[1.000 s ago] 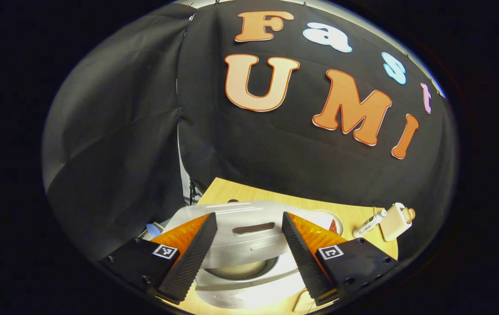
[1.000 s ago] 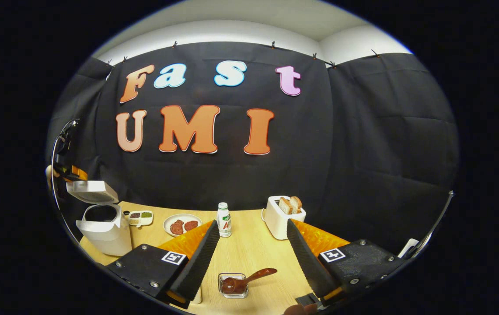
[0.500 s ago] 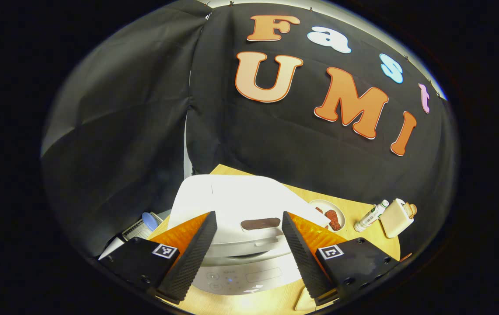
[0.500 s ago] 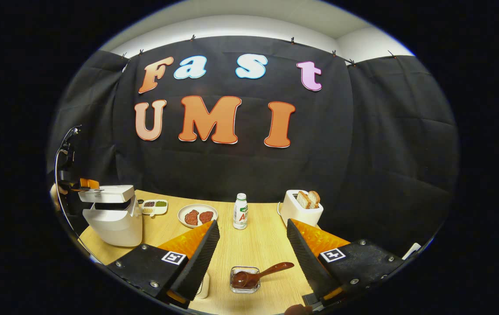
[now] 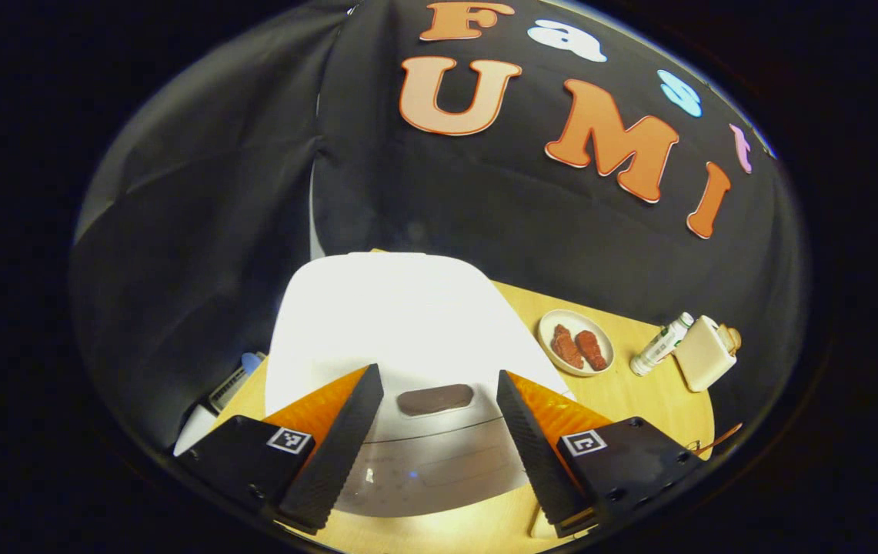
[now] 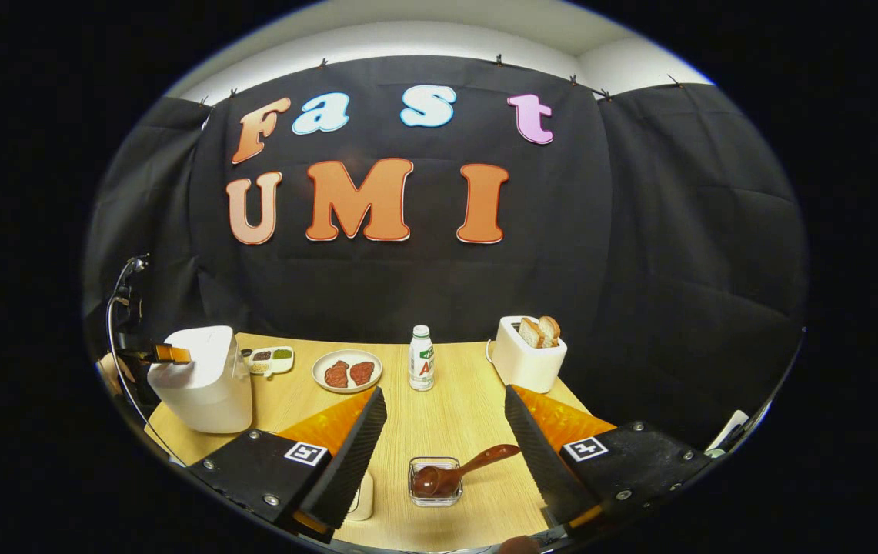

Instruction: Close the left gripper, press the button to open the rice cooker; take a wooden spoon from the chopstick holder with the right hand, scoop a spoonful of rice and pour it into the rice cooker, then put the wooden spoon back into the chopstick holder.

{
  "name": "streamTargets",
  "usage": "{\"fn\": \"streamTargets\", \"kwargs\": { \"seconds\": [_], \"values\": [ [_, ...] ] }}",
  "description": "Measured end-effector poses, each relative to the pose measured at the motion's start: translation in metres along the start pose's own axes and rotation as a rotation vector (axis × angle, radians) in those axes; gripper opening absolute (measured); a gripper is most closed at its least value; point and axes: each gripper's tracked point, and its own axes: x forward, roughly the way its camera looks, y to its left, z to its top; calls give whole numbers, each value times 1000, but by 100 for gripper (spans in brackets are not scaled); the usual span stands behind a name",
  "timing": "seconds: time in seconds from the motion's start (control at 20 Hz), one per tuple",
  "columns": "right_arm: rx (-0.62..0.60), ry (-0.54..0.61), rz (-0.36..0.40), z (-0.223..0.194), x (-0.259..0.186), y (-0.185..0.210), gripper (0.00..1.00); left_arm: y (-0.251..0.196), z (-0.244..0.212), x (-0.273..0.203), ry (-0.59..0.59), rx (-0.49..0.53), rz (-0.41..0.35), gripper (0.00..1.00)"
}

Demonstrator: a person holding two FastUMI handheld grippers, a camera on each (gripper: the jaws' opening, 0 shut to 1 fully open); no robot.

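The white rice cooker is seen lid-down at the table's left end beneath the left gripper, jaws apart. The right gripper, also spread, is held above a wooden spoon resting in a glass dish.

A second ago the rice cooker stood with its lid raised and the inner pot showing; half a second ago the lid was partway down, and now it lies shut on the body. In the left gripper view, the white lid top now spreads wide above the left tool, with the dark button between its fingers, where earlier the open rim showed. The right tool has shifted slightly, so the glass dish with the wooden spoon sits a little differently between its fingers.
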Motion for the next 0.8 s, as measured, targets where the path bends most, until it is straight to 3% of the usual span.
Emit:
{"fn": "streamTargets", "kwargs": {
  "seconds": [0.1, 0.25, 0.8],
  "values": [
    [1, 0, -1, -1, -1, 2, 96, 1, 2, 3, 2, 54, 29, 100],
    [11, -8, 2, 1, -4, 6, 96, 12, 14, -14, -13, 29, 73, 100],
    [6, -99, 45, 44, -16, 36, 96, -6, 158, -194, -438, 102, 0, 99]
  ]
}}
